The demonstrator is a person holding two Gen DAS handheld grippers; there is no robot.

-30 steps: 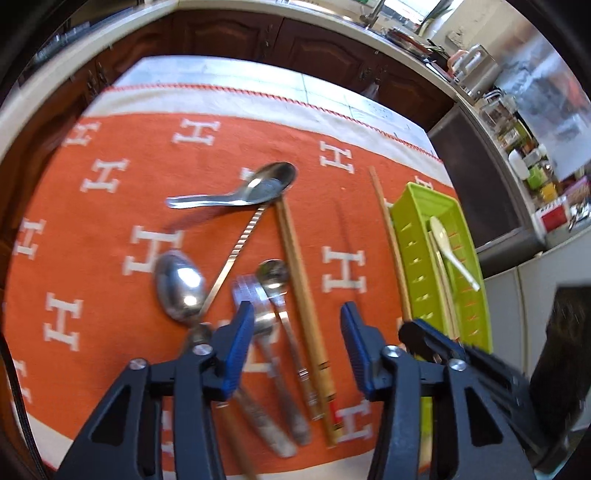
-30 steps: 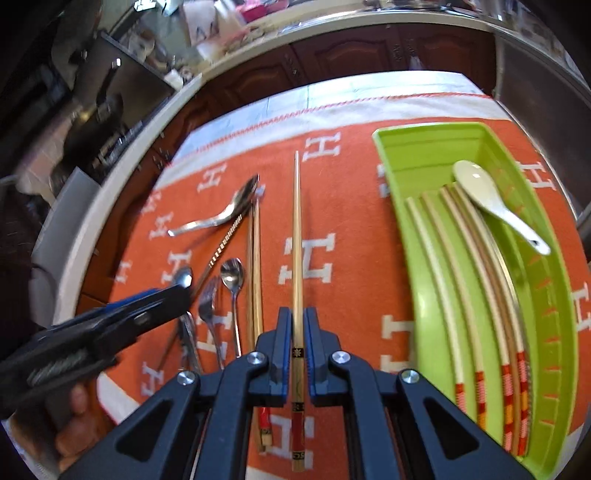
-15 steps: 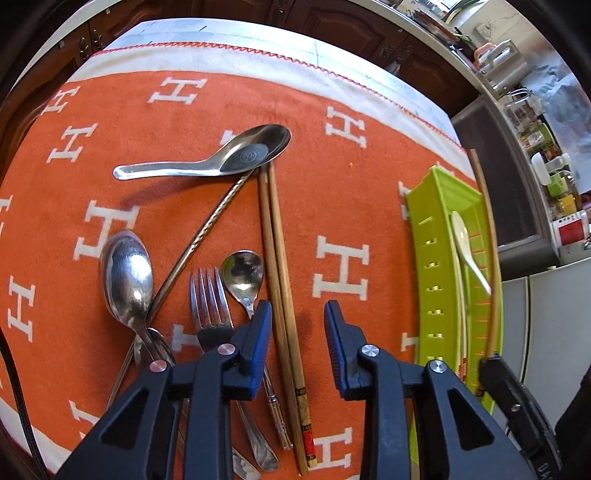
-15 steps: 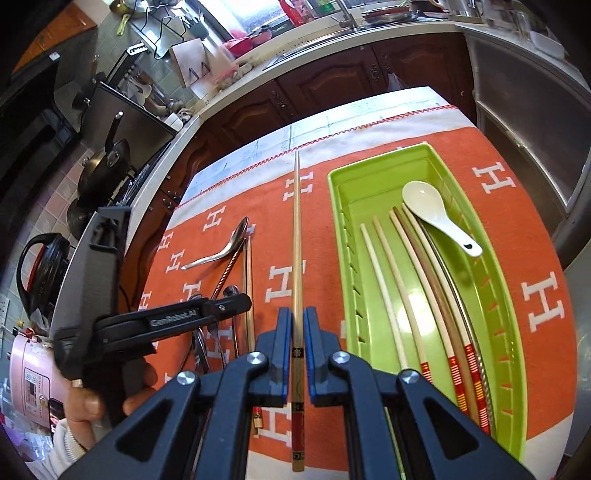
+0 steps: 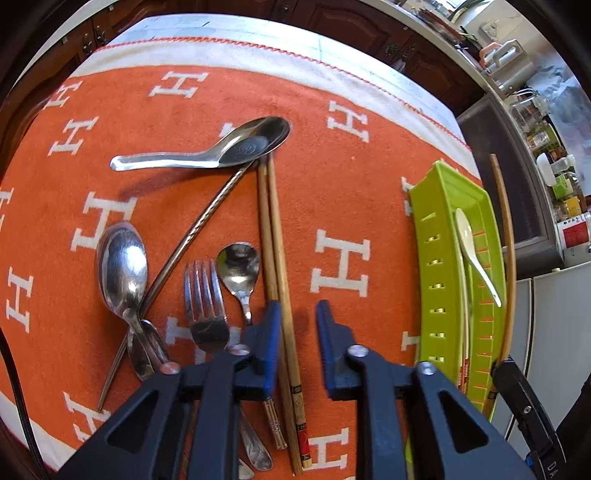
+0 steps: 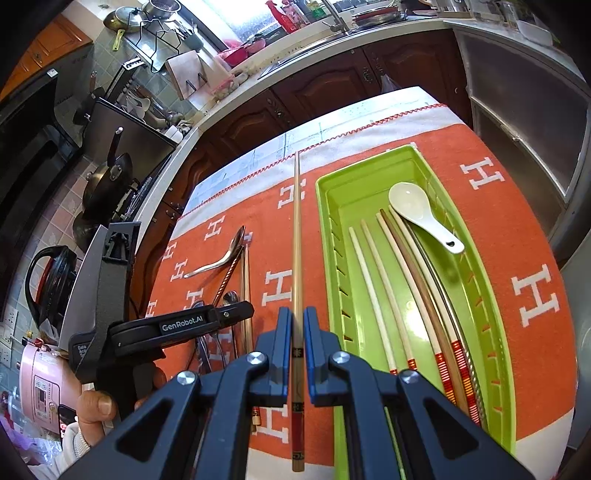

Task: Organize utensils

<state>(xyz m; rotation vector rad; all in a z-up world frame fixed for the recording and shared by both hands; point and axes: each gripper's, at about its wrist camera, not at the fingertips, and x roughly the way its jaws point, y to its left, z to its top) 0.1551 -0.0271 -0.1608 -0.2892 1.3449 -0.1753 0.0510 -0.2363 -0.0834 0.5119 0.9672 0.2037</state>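
Bright daylight from the window (image 6: 236, 22) past the worktop's far edge; glare on the large spoon (image 5: 123, 258). Heavy fisheye bending, dark vignette corners, sharp centre.

Count, both wrist views.

Green tray (image 6: 480, 288): one. Inside it: one white ceramic spoon (image 6: 421, 212); chopsticks (image 6: 402, 280), five countable, plus one thin metal rod along the right side that may be a sixth.

On the orange cloth (image 5: 343, 173): wooden chopsticks (image 5: 275, 236), two, side by side; one twisted metal chopstick (image 5: 199, 225); metal spoons, three, namely the flat soup spoon (image 5: 207, 153), large spoon (image 5: 122, 266) and small spoon (image 5: 239, 269); one fork (image 5: 205, 295).

One further chopstick (image 6: 296, 236) held off the cloth.
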